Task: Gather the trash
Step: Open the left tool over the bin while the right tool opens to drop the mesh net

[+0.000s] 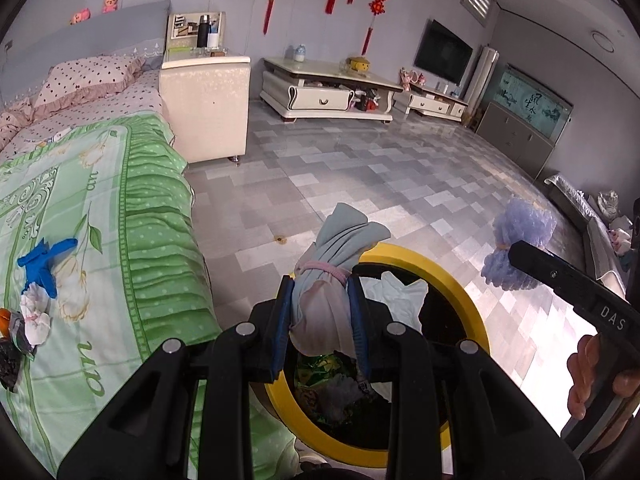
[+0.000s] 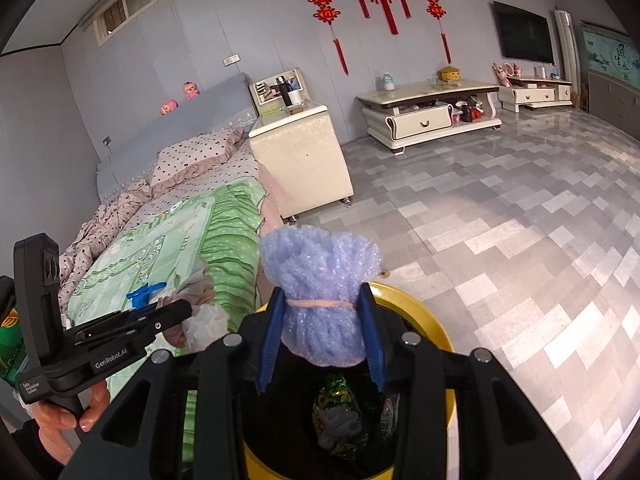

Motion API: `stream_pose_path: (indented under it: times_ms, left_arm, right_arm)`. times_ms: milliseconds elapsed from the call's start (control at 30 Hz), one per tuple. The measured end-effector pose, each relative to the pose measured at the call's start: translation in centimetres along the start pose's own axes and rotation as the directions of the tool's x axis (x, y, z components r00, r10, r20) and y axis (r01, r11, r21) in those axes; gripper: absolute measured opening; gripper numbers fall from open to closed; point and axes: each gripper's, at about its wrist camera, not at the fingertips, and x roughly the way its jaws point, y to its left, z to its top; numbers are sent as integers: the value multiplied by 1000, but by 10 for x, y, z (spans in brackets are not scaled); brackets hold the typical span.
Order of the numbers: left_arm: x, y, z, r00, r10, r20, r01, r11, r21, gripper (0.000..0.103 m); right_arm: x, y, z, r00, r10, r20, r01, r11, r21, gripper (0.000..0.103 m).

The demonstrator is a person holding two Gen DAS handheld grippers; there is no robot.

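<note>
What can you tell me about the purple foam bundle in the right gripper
The purple foam bundle looks like a sheet of lilac, bubbly packing foam, gathered and cinched at its waist by a pink rubber band. Its ruffled end flares upward; the rounded end points down. The right gripper clamps it between blue fingers at the band, above the yellow-rimmed bin. The left wrist view shows it too.

"GenRobot.AI" on the left tool (image 2: 120, 354); "DAS" on the right tool (image 1: 612, 318).

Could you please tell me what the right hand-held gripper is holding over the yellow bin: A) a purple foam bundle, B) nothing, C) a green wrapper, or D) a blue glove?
A: the right hand-held gripper is shut on the purple foam bundle above the yellow bin.
</note>
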Motion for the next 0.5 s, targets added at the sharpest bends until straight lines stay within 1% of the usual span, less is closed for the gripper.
stream_pose_path:
  times_ms: [167, 267, 367, 400, 433, 467, 500]
  left_arm:
    - [15, -3, -12, 999, -15, -36, 15, 1000, 3, 27]
    - [16, -2, -13, 999, -32, -31, 32, 999, 0, 27]
    - [9, -3, -12, 999, -50, -19, 50, 999, -4, 38]
    - [7, -2, -12, 999, -44, -13, 44, 999, -5, 45]
    - [4, 0, -12, 999, -44, -6, 44, 999, -7, 51]
    - [0, 1, -12, 999, -46, -1, 46, 999, -10, 53]
    - [-2, 4, -13, 999, -47, 3, 47, 999, -15, 57]
  right_arm:
    - [5, -5, -8, 1000, -31, -5, 31, 999, 16, 36]
    - [4, -5, -9, 999, -35, 3, 35, 999, 29, 37]
    - [2, -5, -11, 999, -46, 8, 46, 998, 34, 41]
    - [1, -6, -11, 998, -57, 10, 56, 998, 35, 43]
    - [0, -7, -11, 998, -63, 11, 62, 997, 40, 45]
    - [-1, -7, -11, 998, -61, 12, 61, 997, 47, 47]
    - [-2, -7, -11, 998, -61, 13, 60, 997, 52, 52]
